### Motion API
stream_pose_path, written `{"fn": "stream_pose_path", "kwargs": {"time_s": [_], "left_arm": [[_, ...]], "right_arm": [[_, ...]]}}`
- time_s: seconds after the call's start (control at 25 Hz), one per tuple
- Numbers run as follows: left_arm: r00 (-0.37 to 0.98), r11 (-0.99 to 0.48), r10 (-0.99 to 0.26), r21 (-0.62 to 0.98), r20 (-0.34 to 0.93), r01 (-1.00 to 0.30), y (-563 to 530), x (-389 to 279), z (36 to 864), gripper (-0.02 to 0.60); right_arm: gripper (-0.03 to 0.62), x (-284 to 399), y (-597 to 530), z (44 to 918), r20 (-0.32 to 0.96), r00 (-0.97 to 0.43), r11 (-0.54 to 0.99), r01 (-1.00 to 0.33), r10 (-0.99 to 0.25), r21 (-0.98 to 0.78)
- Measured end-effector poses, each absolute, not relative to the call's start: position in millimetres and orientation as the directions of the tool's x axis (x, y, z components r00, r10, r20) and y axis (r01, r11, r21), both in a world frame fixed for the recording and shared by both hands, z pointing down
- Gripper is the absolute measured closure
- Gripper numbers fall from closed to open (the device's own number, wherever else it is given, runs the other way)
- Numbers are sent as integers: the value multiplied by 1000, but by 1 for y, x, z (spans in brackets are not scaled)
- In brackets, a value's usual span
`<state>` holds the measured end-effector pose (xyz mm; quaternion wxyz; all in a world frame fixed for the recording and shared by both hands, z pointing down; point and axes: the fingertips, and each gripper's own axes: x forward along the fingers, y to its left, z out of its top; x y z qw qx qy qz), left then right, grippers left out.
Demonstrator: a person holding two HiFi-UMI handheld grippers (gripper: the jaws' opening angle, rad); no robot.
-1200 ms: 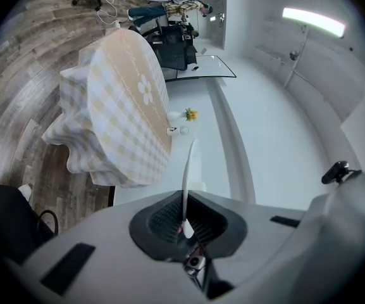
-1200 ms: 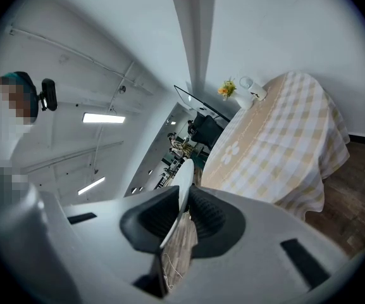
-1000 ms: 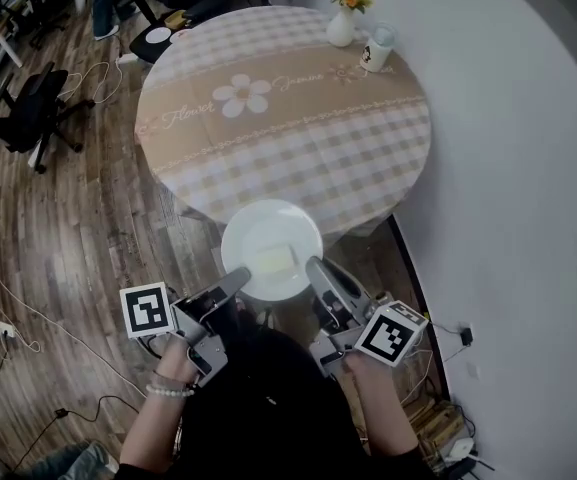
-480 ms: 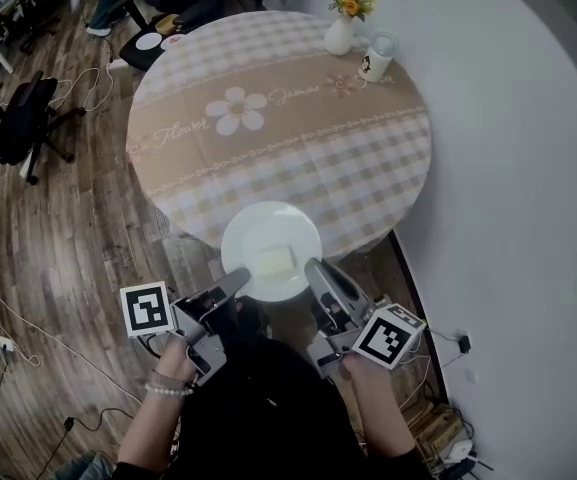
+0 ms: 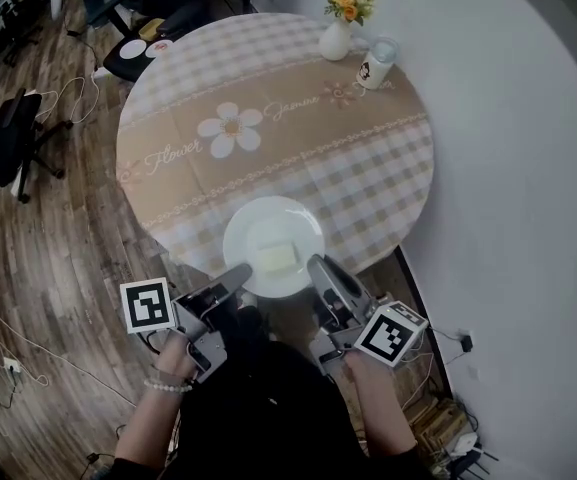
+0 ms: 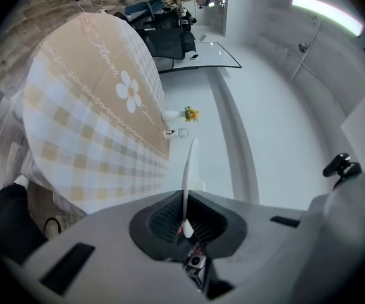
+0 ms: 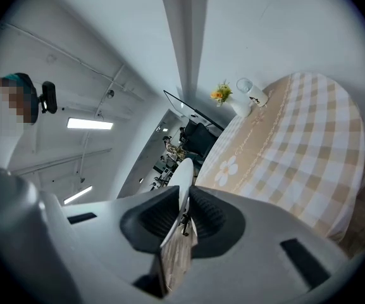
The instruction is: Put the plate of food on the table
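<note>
A white plate (image 5: 273,246) with a pale yellow slab of food (image 5: 276,258) on it hangs over the near edge of the round table (image 5: 268,128), which wears a beige checked cloth with a daisy print. My left gripper (image 5: 240,276) is shut on the plate's near left rim, my right gripper (image 5: 317,267) on its near right rim. In the left gripper view the plate's rim (image 6: 186,176) shows edge-on between the dark pads. The right gripper view shows the same white rim (image 7: 182,179) pinched in its jaws.
A white vase of yellow flowers (image 5: 338,26) and a glass mug (image 5: 375,63) stand at the table's far right edge. A white wall (image 5: 528,168) runs along the right. An office chair (image 5: 3,138) and cables lie on the wood floor at left.
Both grippers have carried the plate forward; its far rim now overlaps the table's near edge. The table sits closer in the head view.
</note>
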<state>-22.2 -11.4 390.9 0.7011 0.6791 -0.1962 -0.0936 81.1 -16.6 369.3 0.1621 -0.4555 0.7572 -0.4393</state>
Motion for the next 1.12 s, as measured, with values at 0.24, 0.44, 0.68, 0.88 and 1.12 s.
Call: {"fn": "stream_pose_path", "kwargs": {"time_s": [0.24, 0.44, 0.68, 0.88, 1.12], "left_arm": [[916, 75, -372, 989, 149, -130, -49, -15, 391, 574], [922, 68, -359, 989, 147, -131, -66, -29, 398, 574], [927, 68, -347, 990, 141, -125, -76, -30, 399, 574], [926, 75, -351, 990, 137, -118, -82, -31, 398, 574], [920, 85, -366, 989, 143, -120, -86, -26, 400, 574]], "right_arm": [[564, 88, -52, 369, 162, -508, 177, -554, -846, -813], [564, 74, -67, 373, 166, -496, 171, -564, -853, -808], [565, 73, -76, 376, 180, -487, 155, -570, -855, -807], [565, 70, -81, 375, 179, -489, 154, -565, -854, -810], [565, 74, -88, 379, 190, -507, 158, -565, -841, -810]]}}
